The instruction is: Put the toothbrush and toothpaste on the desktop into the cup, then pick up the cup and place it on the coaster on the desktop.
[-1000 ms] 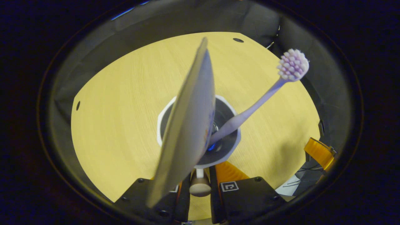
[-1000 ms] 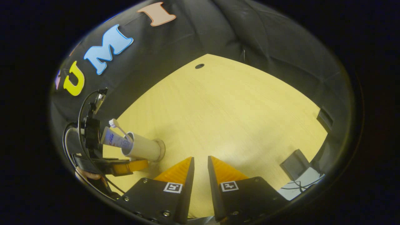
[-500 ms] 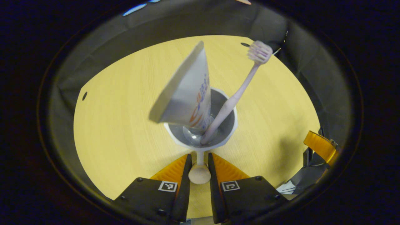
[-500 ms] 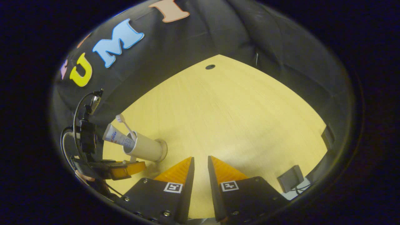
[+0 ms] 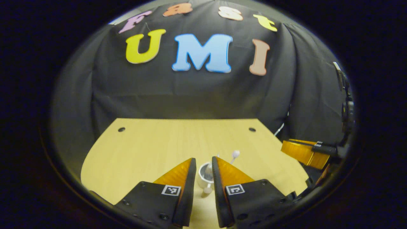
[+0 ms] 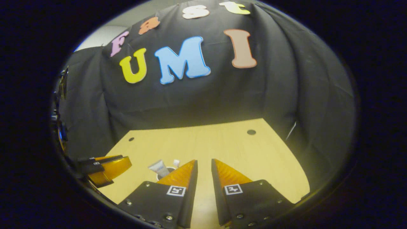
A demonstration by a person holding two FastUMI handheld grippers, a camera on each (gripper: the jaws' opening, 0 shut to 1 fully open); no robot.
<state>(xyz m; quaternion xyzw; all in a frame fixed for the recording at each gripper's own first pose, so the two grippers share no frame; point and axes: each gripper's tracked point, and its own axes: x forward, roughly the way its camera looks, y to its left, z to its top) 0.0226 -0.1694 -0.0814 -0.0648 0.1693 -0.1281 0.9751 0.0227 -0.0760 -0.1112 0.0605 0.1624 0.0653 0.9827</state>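
Note:
The white cup [image 5: 203,178] stands upright on the wooden desktop [image 5: 152,149], seen small through the narrow gap of my left gripper [image 5: 203,160]. That gripper is drawn back from the cup and holds nothing. The cup's knobbed handle [image 5: 207,190] points toward me. The toothbrush head [image 5: 235,154] sticks out to the right of the cup. In the right gripper view the toothpaste tube [image 6: 158,167] and toothbrush head [image 6: 176,163] rise from the cup just left of my right gripper [image 6: 204,161], whose fingers stand close together with nothing between them. The coaster is hidden.
The black cloth wall [image 5: 190,95] closes the far side of the desk. Small round holes [image 5: 121,129] mark the desktop's far corners. The right gripper [image 5: 303,153] hovers at the desk's right edge in the left gripper view; the left gripper [image 6: 108,165] hovers at the left in the right gripper view.
My left gripper has come off the cup's handle and pulled back and up, tilting level; the cup now looks small and far. The right gripper has also tilted up toward the wall.

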